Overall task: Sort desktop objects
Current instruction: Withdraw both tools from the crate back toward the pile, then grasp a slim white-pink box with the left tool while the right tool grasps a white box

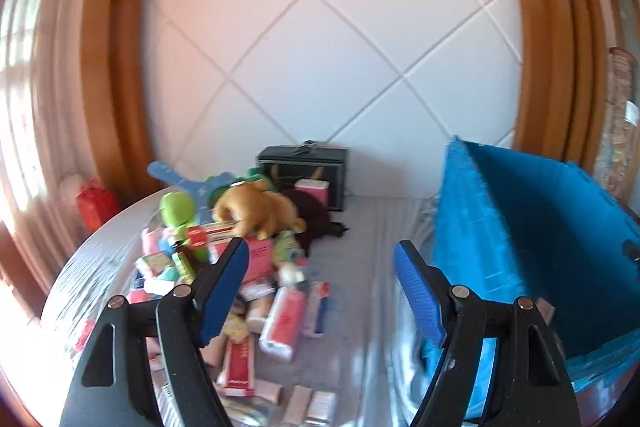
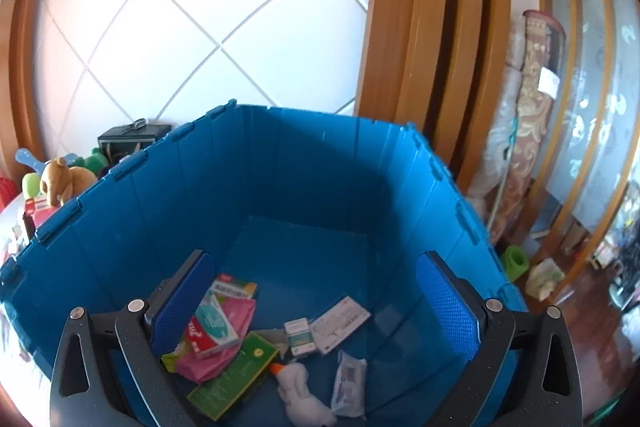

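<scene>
A big blue plastic crate stands on the table; it also shows at the right of the left wrist view. In the right wrist view it holds several items: a green box, a pink packet, a white duck toy and small packs. My right gripper is open and empty above the crate's inside. My left gripper is open and empty above the table, between the crate and a pile of boxes and plush toys.
A brown plush dog, a green plush and a black case sit at the table's back by the white padded wall. A rolled carpet and wooden door frames stand to the right of the crate.
</scene>
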### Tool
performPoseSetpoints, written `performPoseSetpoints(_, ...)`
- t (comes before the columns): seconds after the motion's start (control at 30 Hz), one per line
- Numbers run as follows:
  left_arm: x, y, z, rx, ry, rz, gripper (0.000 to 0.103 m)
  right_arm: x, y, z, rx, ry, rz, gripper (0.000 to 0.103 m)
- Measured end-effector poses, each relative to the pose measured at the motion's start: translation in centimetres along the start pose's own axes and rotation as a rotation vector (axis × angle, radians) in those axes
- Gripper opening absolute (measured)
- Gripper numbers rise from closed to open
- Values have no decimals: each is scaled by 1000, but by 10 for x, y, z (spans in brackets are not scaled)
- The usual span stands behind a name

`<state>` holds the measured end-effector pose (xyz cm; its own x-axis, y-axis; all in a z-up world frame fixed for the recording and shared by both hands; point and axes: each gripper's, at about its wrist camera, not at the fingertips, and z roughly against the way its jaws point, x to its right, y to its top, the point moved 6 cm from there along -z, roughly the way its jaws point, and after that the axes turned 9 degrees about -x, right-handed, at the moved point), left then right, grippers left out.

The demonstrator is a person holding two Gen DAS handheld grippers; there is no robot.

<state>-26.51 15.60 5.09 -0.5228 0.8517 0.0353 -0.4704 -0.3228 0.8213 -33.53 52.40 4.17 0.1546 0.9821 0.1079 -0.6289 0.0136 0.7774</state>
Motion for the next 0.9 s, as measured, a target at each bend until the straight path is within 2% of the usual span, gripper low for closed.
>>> performPoseSetpoints(0.07,-47,-17,-12,-41,88,61,75,-10,6,16,58,25,-16,103)
performPoseSetpoints(0.13,-89,-36,-25,-101,136,114,74,-31,15,37,136,85,-23,103)
performPoseSetpoints(0.23,-139,-72,-38,-200,160,184,74,-72,26,62,218,189,-18,103)
performPoseSetpoints(0.4,-192,-120,-56,-328,177,245,74,-162,30,77,240,334,72,103)
performPoseSetpoints(0.6,-228,-168,-79,-402,228,270,74,-276,7,75,152,535,216,103)
performPoseSetpoints(0.73,-237,-196,-99,-464,208,298,74,-338,-22,68,102,588,300,103)
performPoseSetpoints(0.83,-235,-210,-111,-493,194,301,74,-370,-50,51,22,638,321,103)
performPoseSetpoints(0.9,-232,-220,-121,-520,189,295,74,-384,-69,30,-46,642,318,103)
